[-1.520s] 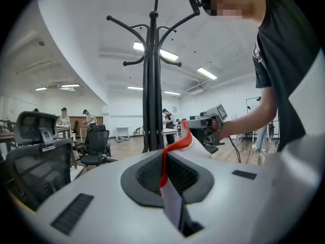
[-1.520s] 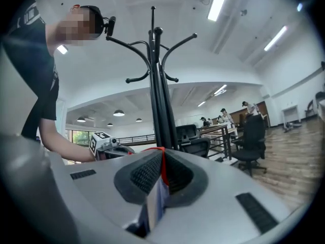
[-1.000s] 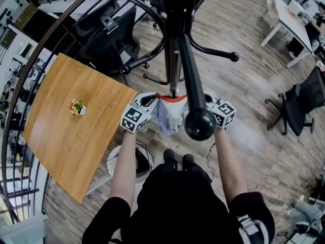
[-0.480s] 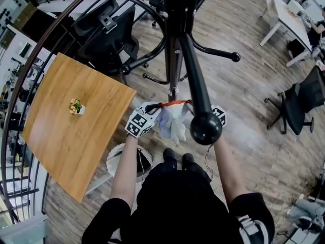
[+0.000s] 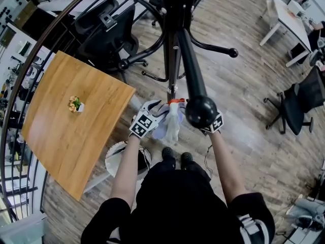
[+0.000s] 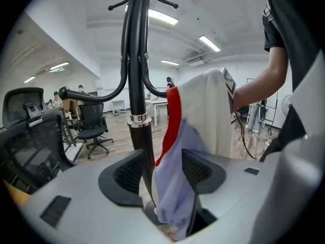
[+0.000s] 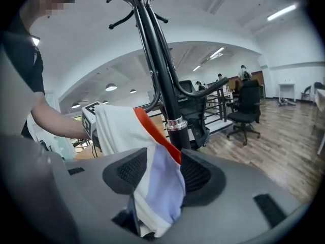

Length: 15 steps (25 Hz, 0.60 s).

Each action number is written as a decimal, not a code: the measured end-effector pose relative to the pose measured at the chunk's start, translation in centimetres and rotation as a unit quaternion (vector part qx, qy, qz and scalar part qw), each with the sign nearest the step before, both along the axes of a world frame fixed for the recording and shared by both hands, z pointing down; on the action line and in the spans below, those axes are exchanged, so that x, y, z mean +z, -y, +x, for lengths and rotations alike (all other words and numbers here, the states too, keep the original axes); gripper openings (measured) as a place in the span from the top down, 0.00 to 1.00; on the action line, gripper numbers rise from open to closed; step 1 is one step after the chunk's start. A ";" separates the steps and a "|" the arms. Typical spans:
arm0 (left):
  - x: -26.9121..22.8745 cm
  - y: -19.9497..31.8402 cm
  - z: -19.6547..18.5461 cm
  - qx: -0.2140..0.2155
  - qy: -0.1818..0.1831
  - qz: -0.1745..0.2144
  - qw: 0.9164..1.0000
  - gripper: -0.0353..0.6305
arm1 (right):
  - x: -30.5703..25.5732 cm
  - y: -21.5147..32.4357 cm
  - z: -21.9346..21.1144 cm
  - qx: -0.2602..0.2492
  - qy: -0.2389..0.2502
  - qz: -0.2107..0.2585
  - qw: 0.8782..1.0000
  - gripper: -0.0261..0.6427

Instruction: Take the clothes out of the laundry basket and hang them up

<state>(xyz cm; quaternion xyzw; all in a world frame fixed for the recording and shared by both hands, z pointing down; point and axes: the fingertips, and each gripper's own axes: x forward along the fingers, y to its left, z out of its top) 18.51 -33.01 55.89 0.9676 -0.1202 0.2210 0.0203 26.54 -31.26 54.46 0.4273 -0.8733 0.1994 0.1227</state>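
Left gripper (image 6: 160, 173): jaws just been opening, now apart. Garment (image 6: 175, 187) hangs loose between pads, lilac fold against right-hand pad, gap at the other. Right gripper (image 7: 156, 176): jaws likewise just been opening, apart, same cloth slack between them. White body and red band of garment span between both grippers, just in front of coat stand (image 6: 136, 85) pole. Head view: knobbed arm (image 5: 201, 112) covers right gripper's tips. Round white basket (image 5: 109, 162), probably laundry basket, by person's feet beside wooden table (image 5: 66, 141).
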 end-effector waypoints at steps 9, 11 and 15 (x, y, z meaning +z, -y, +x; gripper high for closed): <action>-1.4 -0.7 -2.3 -0.055 -0.009 0.000 0.998 0.59 | 0.2 -2.1 0.4 -0.007 -0.001 0.002 1.000 0.64; -1.9 -1.3 -3.1 -0.074 -0.020 -0.002 0.997 0.59 | -0.3 -2.7 0.7 -0.006 0.000 0.013 1.000 0.67; -3.2 -2.5 -4.7 -0.121 -0.042 0.002 0.992 0.71 | -1.9 -3.5 1.2 -0.012 -0.002 0.044 0.999 0.82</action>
